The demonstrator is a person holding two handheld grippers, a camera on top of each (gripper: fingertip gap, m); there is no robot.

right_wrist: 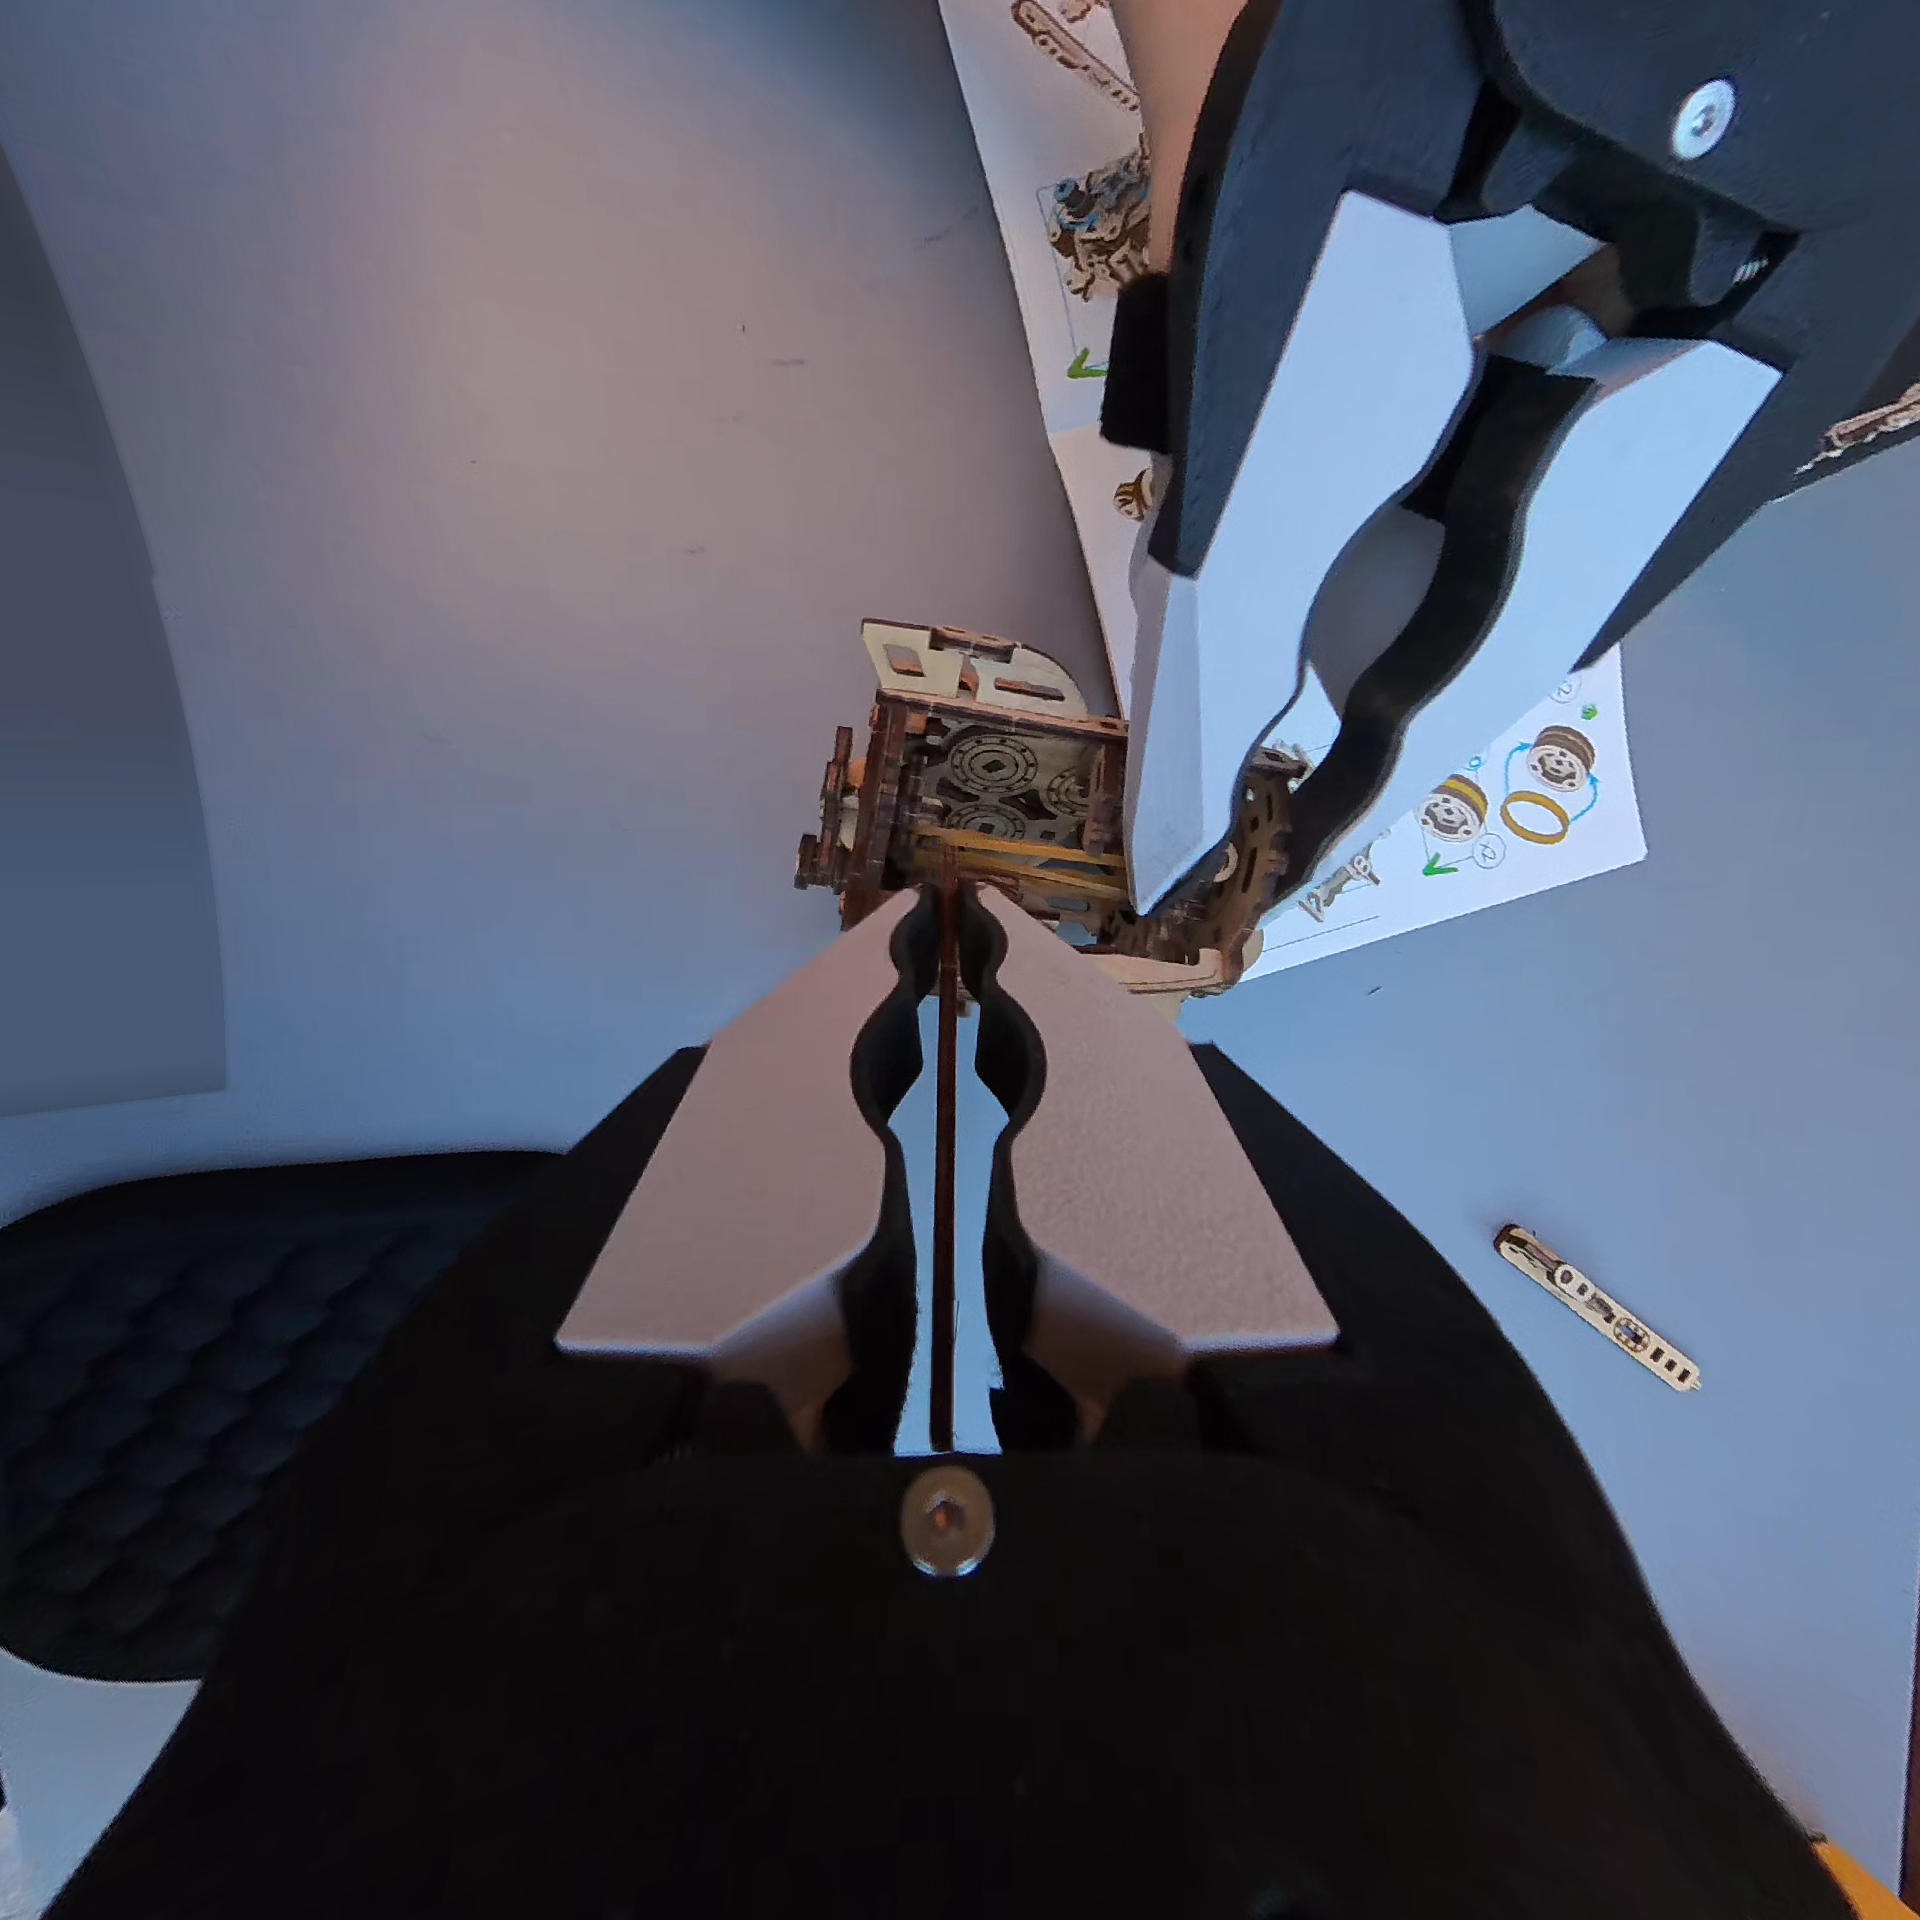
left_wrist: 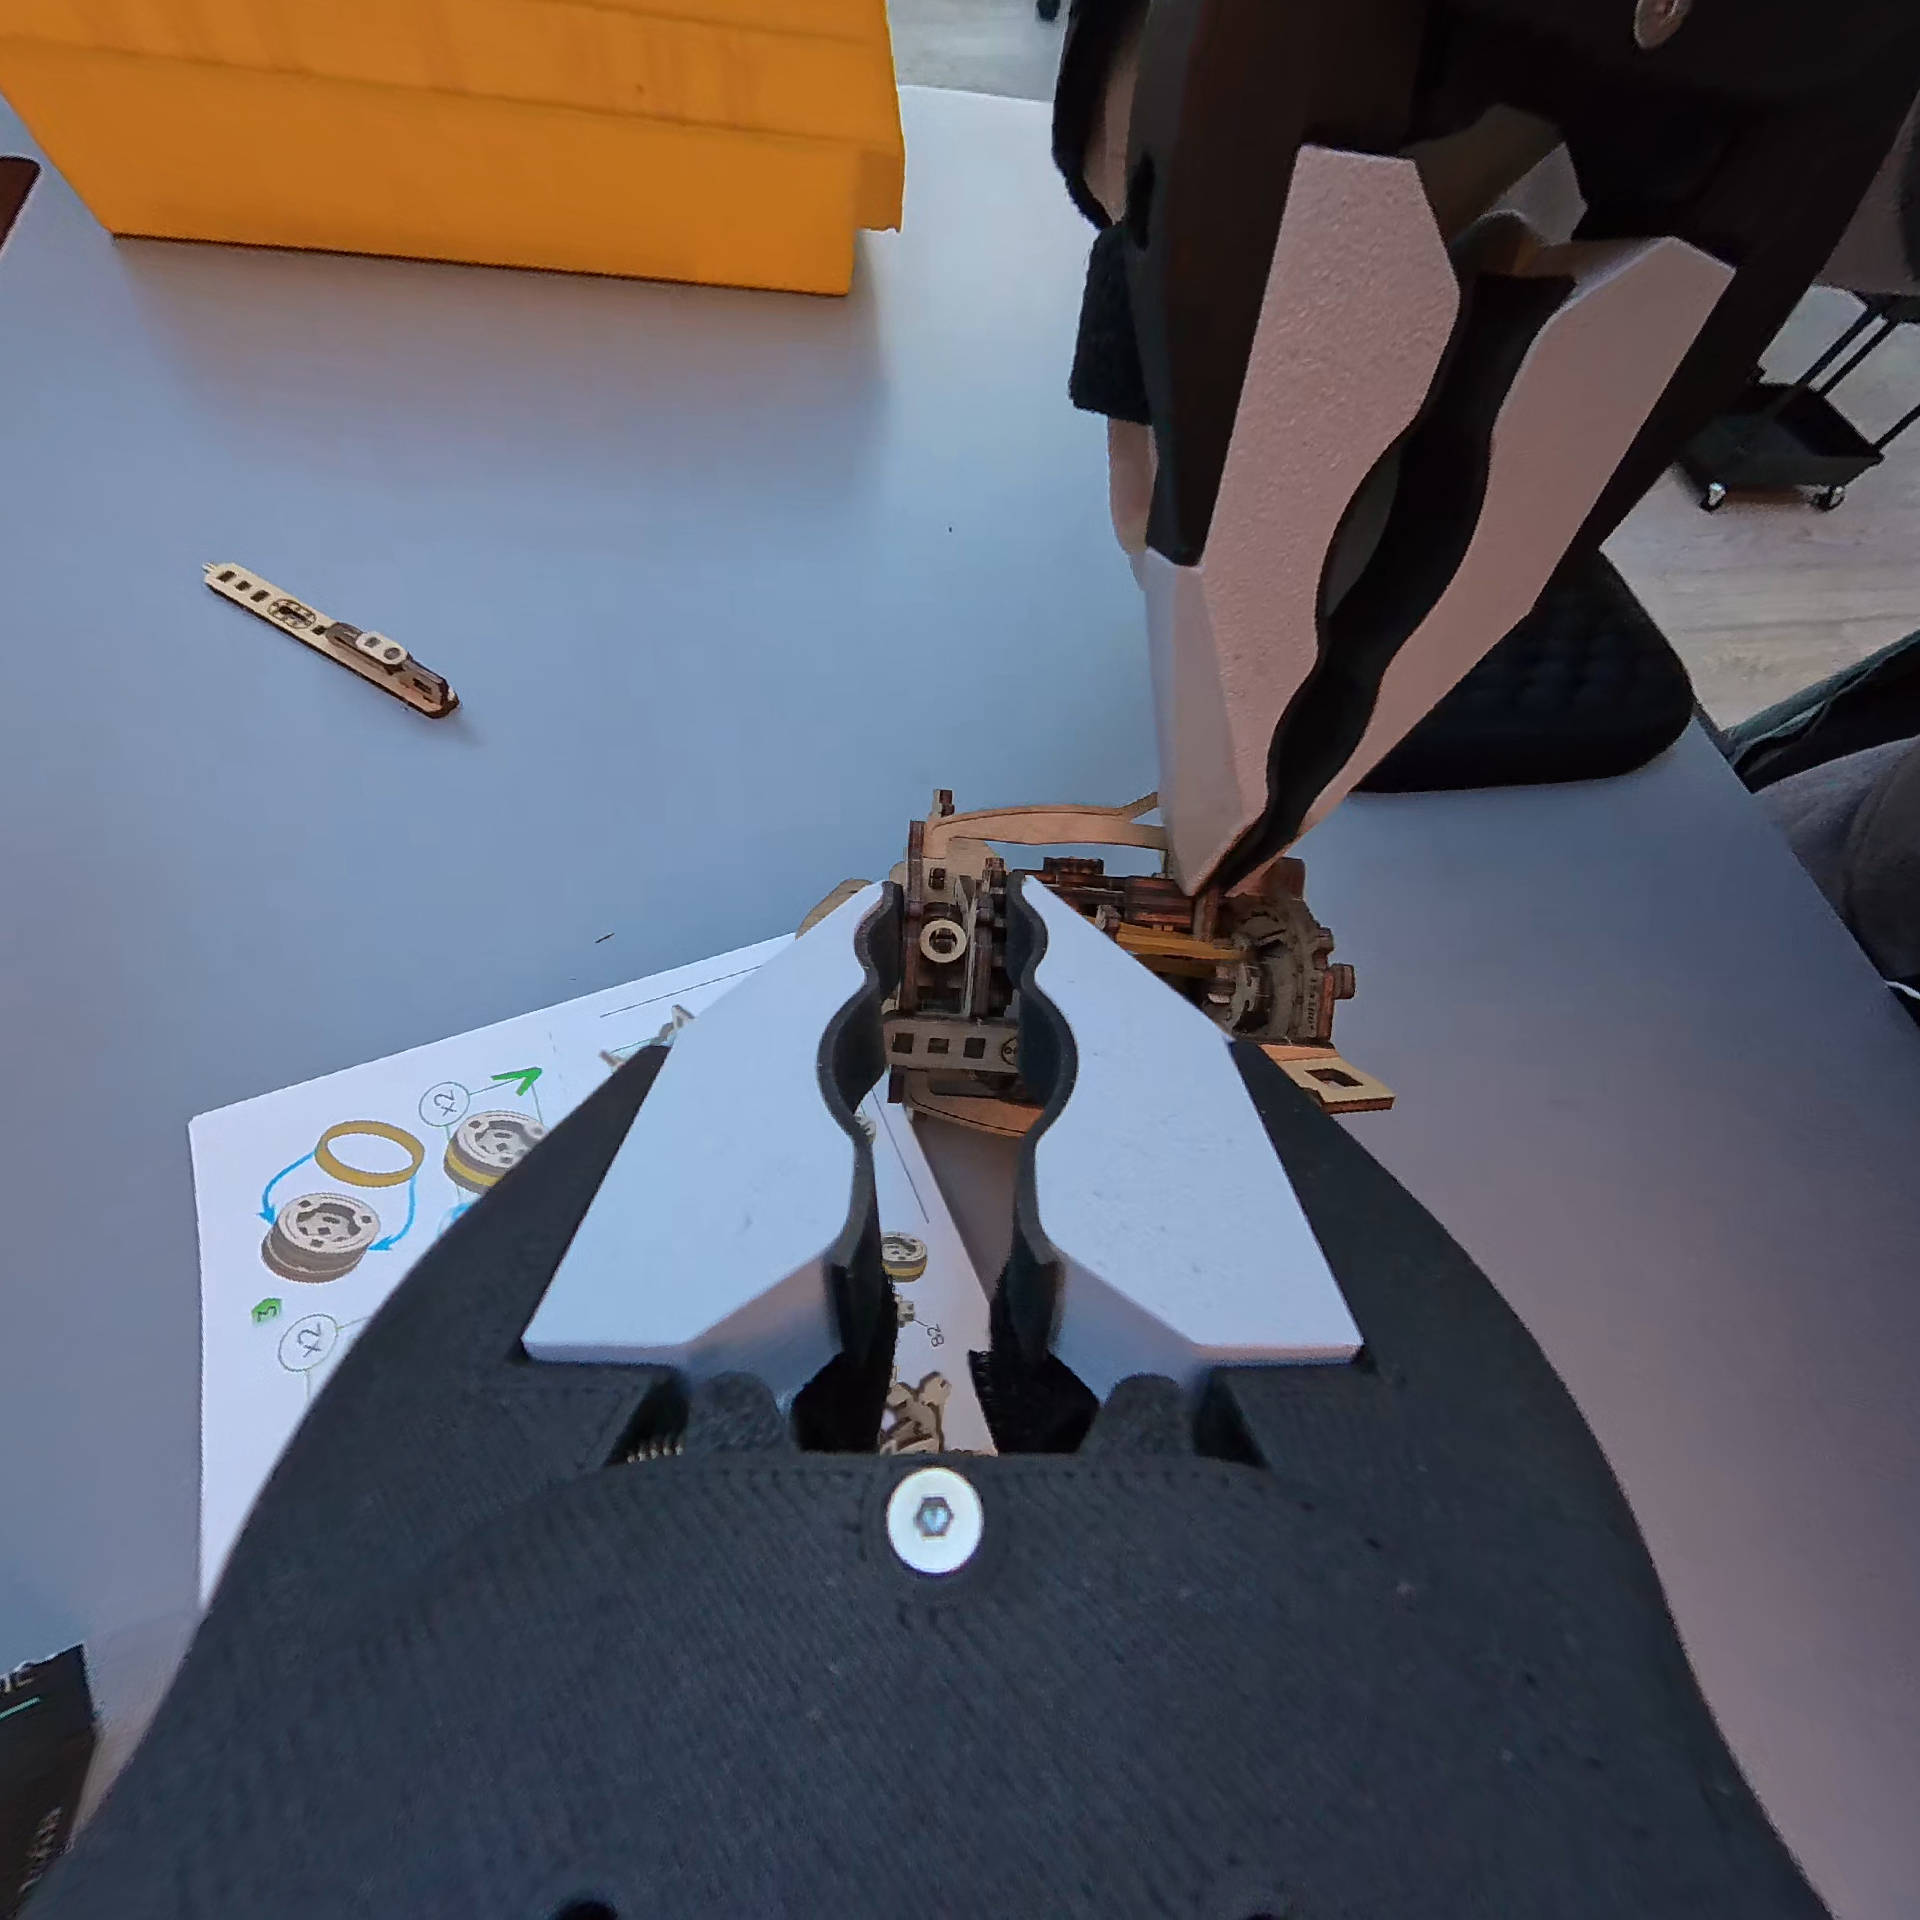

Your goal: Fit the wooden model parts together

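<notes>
The left hand-held gripper [left_wrist: 943, 940] is clenched on the narrow end of the brown laser-cut wooden model [right_wrist: 987, 800], with its dark wavy pads [left_wrist: 1029, 935] pressing on both sides of a frame that carries a small pale ring. The right hand-held gripper [right_wrist: 943, 914] is clamped on a thin dark wooden strip [right_wrist: 943, 1195], which is seen edge-on between its fingers, and the tip of this strip meets the top of the model near the yellow rubber bands [right_wrist: 1039, 857]. The model stands on the grey counter [left_wrist: 623, 468], partly over a white printed instruction sheet [left_wrist: 343, 1195]. It looks light, and it is stiff only across its plates; the thin plywood tabs and the gear wheels inside are probably brittle, so a hard squeeze or a sideways twist could snap them. The best hold seems to be on the solid outer frame, as the left hand-held gripper has it, and not on the curved pale arm or on the gears. The strip is best held flat on its faces, close to the tip, and it should be pushed straight along its length. Farther away on the counter lie a loose slotted wooden bar [left_wrist: 332, 639], a yellow box [left_wrist: 468, 135] and a black quilted cushion [right_wrist: 208, 1382].
</notes>
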